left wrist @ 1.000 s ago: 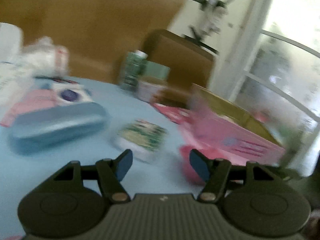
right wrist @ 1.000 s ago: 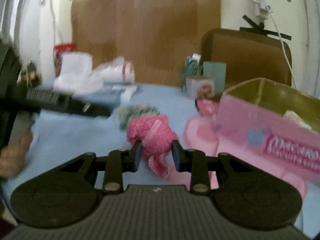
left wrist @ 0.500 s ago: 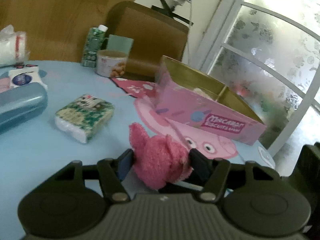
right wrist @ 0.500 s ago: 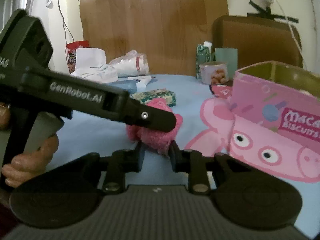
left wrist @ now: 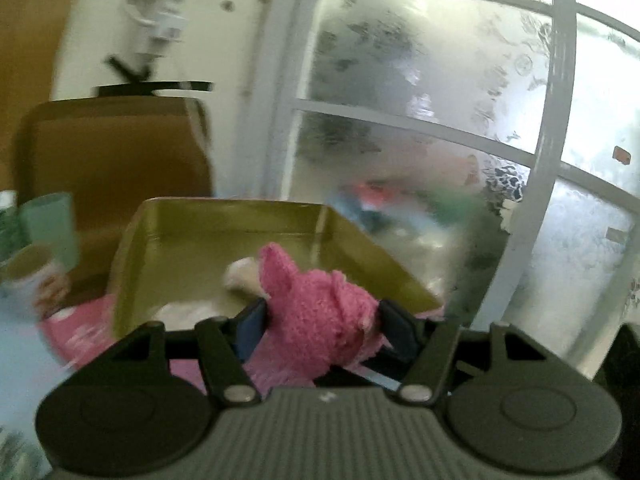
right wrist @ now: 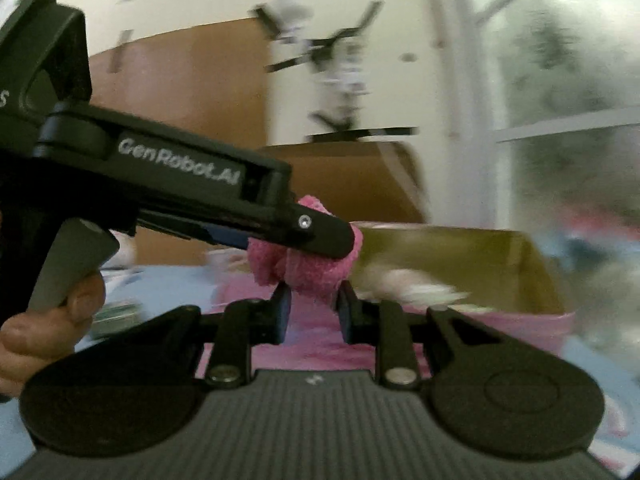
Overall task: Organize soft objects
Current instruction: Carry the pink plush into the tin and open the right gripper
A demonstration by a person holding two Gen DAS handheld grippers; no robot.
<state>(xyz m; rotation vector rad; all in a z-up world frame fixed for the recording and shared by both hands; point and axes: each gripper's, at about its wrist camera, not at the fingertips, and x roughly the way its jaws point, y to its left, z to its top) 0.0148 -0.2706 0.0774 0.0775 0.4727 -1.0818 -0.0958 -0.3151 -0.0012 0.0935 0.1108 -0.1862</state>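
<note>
A fuzzy pink soft toy [left wrist: 320, 312] is held between both grippers, lifted above the table beside the open pink box [left wrist: 168, 232] with an olive-gold inside. My left gripper [left wrist: 320, 320] is shut on the toy. My right gripper [right wrist: 314, 300] is shut on the same toy [right wrist: 308, 268] from below. The left gripper's black body [right wrist: 180, 184] crosses the right wrist view from the left. The box [right wrist: 520, 312] holds white soft items [left wrist: 240, 276], blurred.
A brown chair back [left wrist: 112, 152] stands behind the box. A teal cup [left wrist: 52, 228] and a snack tub [left wrist: 28, 280] sit at the left on the blue table. A frosted window [left wrist: 460, 120] fills the right. A pink mat [right wrist: 312, 348] lies under the box.
Both grippers have lifted the pink toy off the table and carried it right toward the open box. The views have swung toward the window.
</note>
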